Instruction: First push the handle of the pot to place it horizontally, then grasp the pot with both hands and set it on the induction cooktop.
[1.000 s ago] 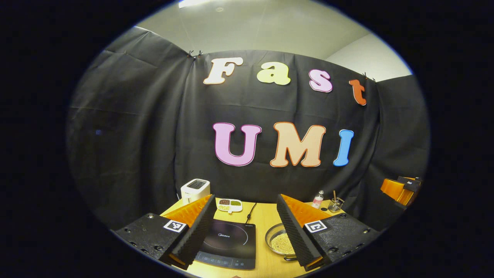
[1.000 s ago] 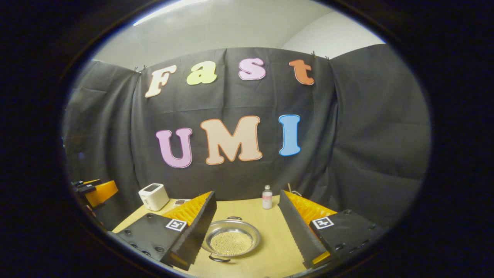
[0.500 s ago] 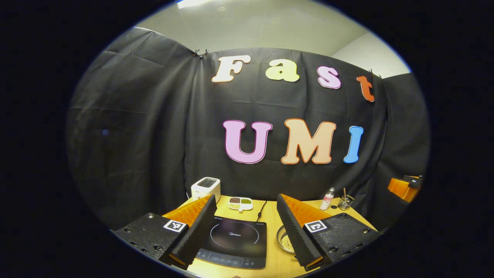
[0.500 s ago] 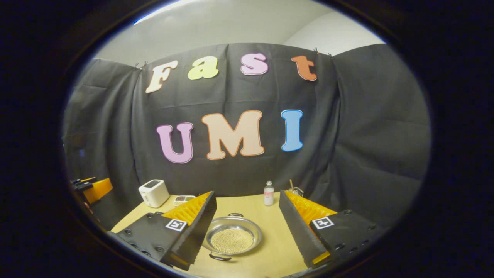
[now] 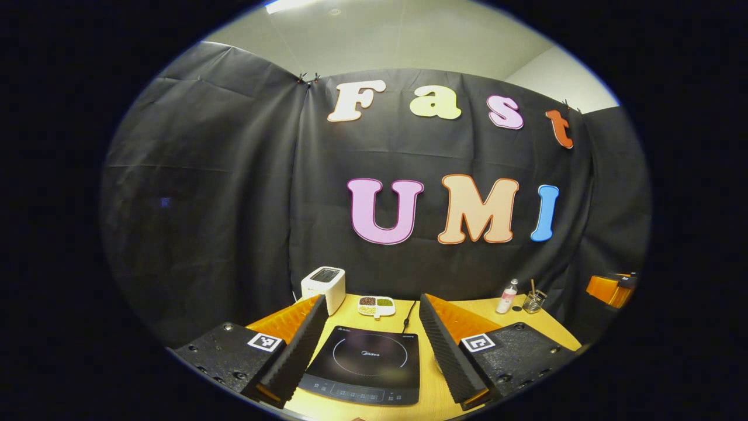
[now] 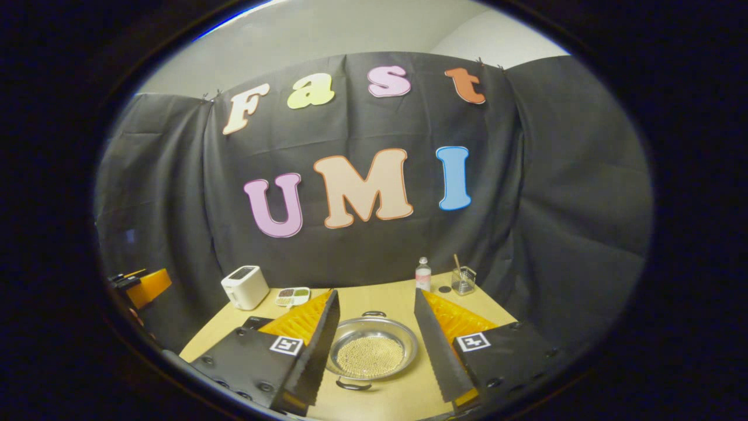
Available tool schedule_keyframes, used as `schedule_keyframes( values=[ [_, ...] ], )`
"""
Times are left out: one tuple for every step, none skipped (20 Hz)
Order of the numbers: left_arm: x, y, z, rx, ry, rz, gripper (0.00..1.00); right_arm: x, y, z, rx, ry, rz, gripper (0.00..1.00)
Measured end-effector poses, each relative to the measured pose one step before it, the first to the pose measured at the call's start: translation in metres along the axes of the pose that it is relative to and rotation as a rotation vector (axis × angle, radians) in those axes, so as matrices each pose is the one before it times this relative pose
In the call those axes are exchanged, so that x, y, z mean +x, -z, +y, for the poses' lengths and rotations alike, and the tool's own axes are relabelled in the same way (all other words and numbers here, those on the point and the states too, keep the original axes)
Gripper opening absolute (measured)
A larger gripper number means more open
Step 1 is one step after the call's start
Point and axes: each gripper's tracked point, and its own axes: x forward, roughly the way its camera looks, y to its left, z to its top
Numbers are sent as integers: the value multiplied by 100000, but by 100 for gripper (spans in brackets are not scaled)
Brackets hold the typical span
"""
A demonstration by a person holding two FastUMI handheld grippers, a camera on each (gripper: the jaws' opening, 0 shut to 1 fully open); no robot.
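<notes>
A shallow steel pot (image 6: pixel 371 354) holding small pale beads sits on the wooden table (image 6: pixel 385 301). One loop handle (image 6: pixel 374 314) points away from me and the other handle (image 6: pixel 353 385) points toward me. My right gripper (image 6: pixel 376 292) hovers open above the pot, one finger on each side of it without touching. The black induction cooktop (image 5: pixel 365 365) lies flat to the pot's left, and its corner (image 6: pixel 254 321) peeks out beside my right gripper's left finger. My left gripper (image 5: pixel 371 298) is open over the cooktop and holds nothing.
Along the back of the table stand a white toaster (image 5: pixel 323 286), a divided snack dish (image 5: pixel 376 304), a small bottle (image 6: pixel 422 273) and a glass with a stick (image 6: pixel 463 280). The cooktop's cord (image 5: pixel 407 316) runs toward the wall. The other gripper (image 6: pixel 146 285) shows at far left.
The left gripper view has swung left, centring the cooktop while the pot slid behind its right finger. The right gripper has tipped down nearer the pot, its fingers a little closer together.
</notes>
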Motion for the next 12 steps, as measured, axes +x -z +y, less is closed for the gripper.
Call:
schedule_keyframes(
  values=[
    [53, 117, 255, 360, 17, 251, 92, 184, 337, 277, -293, -178, 822, 70],
    [107, 58, 140, 271, 154, 107, 92, 110, 547, -38, -800, 207, 482, 66],
    [101, 20, 170, 262, 239, 202, 92, 39, 60, 40, 152, 1547, 171, 67],
    [30, 75, 227, 343, 215, 71, 92, 269, 169, 403, 732, -503, 566, 32],
    [78, 71, 228, 360, 5, 160, 92, 376, 720, 704, 547, -1074, 1972, 29],
    [159, 215, 266, 98, 125, 301, 92, 30, 930, 373, -176, -63, 1886, 29],
    [130, 184, 115, -312, 412, 631, 92, 191, 713, 212, -687, 268, 1749, 29],
    [43, 436, -8, -347, 876, 1177, 92, 122, 461, 308, -743, 332, 1105, 29],
    [102, 304, 31, -229, 675, 840, 92, 146, 470, 451, -521, 10, 1221, 29],
    [159, 298, 277, -73, 538, 686, 92, 335, 780, 271, -776, 1058, 1091, 29],
    [112, 192, 213, 104, 423, 624, 92, 438, -283, -379, 1055, 3817, -1050, 29],
    [119, 280, 276, 211, 336, 634, 92, -131, 565, 184, 3867, -449, -268, 16]
  ],
)
